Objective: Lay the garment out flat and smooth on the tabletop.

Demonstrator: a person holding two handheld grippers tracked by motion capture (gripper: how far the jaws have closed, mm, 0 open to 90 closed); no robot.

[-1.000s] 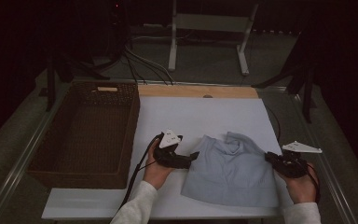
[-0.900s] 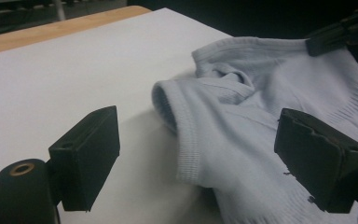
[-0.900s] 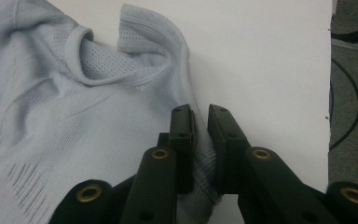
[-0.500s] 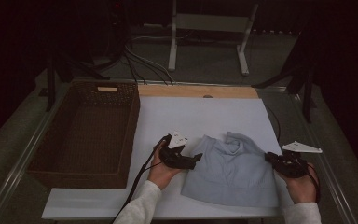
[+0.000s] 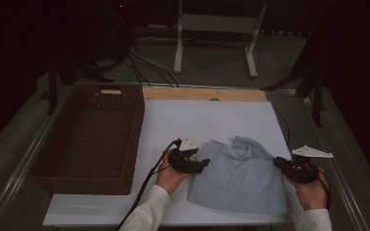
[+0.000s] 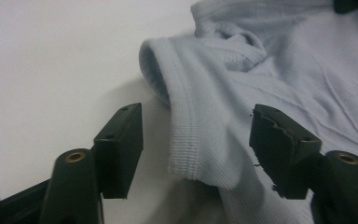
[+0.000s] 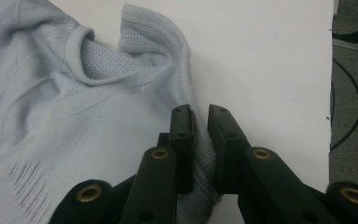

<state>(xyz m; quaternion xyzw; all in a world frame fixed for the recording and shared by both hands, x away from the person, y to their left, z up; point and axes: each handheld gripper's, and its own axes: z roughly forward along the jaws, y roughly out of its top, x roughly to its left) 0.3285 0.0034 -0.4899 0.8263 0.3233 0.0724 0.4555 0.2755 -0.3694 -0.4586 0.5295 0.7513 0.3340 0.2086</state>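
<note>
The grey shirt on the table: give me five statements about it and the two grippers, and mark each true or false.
1. The right gripper is clamped on an edge of the shirt. True.
2. The left gripper already pinches the shirt's cuff. False: its jaws have just been closing, the cuff lies between them, and the pads do not touch it yet.
3. The shirt lies in the basket. False: it lies on the white table, to the right of the basket.
4. The basket holds nothing. True.
5. The shirt is neatly folded. False: it lies rumpled, collar bunched.
</note>
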